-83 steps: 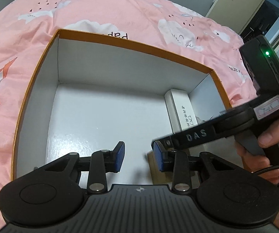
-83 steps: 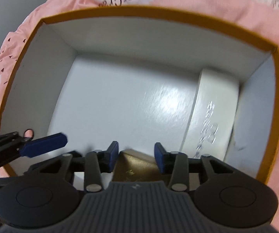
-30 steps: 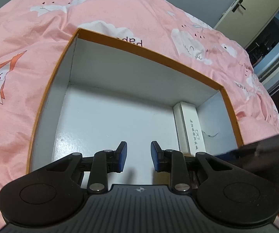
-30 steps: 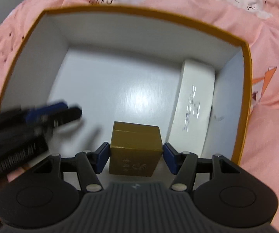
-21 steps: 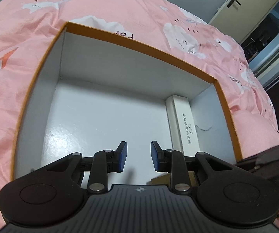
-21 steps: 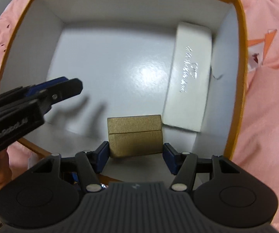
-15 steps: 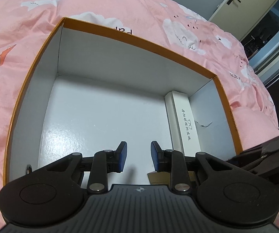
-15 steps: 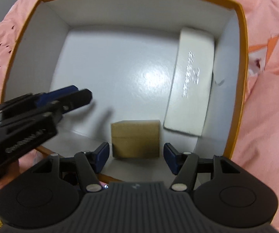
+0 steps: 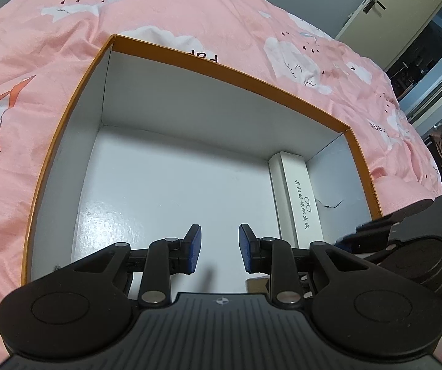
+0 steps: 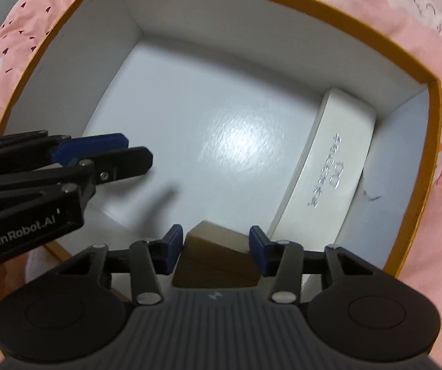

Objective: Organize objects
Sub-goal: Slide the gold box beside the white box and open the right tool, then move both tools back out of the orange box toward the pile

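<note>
While jaws close round gold box (image 10: 217, 256) | white case (image 10: 331, 166) beside

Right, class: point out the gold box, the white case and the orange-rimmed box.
gold box (image 10: 217, 252), right wrist view, its top face.
white case (image 10: 334, 166), right wrist view, its printed lid.
orange-rimmed box (image 9: 221, 69), left wrist view, far rim.

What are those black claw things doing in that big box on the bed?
A person is tidying things into a big white box with an orange rim on a pink bedspread. The right gripper is closing its jaws around a small gold box inside it. The left gripper hovers empty. A long white box already lies along one wall.
</note>
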{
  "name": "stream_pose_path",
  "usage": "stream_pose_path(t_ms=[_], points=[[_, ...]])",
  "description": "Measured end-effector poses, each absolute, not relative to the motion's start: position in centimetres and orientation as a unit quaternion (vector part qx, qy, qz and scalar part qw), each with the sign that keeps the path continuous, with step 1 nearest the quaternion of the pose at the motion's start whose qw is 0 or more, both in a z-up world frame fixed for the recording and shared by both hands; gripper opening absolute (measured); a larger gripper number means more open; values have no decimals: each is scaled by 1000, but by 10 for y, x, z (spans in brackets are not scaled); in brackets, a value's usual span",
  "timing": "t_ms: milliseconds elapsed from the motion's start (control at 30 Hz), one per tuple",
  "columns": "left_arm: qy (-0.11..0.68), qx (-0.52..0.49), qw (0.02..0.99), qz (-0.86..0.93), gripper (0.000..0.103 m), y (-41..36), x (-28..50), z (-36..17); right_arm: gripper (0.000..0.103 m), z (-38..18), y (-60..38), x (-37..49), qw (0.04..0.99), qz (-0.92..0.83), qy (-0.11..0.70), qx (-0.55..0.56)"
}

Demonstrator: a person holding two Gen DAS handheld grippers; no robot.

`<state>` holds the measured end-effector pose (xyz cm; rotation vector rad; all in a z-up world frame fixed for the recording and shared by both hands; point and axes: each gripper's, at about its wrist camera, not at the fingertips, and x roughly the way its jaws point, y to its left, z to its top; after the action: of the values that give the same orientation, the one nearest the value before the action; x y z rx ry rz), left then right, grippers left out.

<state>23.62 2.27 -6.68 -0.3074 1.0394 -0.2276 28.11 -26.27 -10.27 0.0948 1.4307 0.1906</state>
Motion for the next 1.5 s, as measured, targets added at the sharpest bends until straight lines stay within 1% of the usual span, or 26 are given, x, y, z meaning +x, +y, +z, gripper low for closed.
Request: stream_pose_path(t_ms=[200, 333, 433, 667, 767, 900, 1000, 1167, 1233, 1333, 1433, 1500], points=[[498, -137, 849, -115, 31, 17, 235, -67, 37, -109, -276, 287, 740, 49, 670, 28], [500, -116, 851, -116, 31, 9, 234, -68, 35, -109, -278, 282, 740, 37, 672, -9], [502, -111, 849, -121, 31, 6, 232, -68, 33, -98, -277, 263, 740, 31, 671, -40], [499, -103, 851, -124, 31, 2, 228, -64, 33, -94, -274, 259, 747, 36, 661, -62], [488, -99, 858, -126, 31, 2, 222, -55, 34, -81, -274, 253, 763, 42, 643, -45], [468, -99, 867, -139, 31, 3, 206, -36, 34, -53, -273, 233, 802, 53, 595, -20], [457, -94, 872, -148, 31, 4, 188, -22, 34, -31, -272, 206, 841, 59, 537, 12], [446, -83, 878, -150, 31, 7, 156, -6, 34, -15, -262, 164, 888, 47, 454, 56], [443, -80, 879, -154, 31, 6, 143, -2, 34, -10, -267, 143, 892, 41, 442, 90], [450, -73, 875, -161, 31, 4, 124, -3, 33, -18, -270, 116, 890, 28, 431, 145], [466, -73, 867, -162, 31, 0, 109, -11, 31, -34, -270, 94, 886, 8, 430, 172], [475, -75, 862, -161, 31, 0, 102, -17, 32, -41, -268, 80, 881, 0, 436, 182]])
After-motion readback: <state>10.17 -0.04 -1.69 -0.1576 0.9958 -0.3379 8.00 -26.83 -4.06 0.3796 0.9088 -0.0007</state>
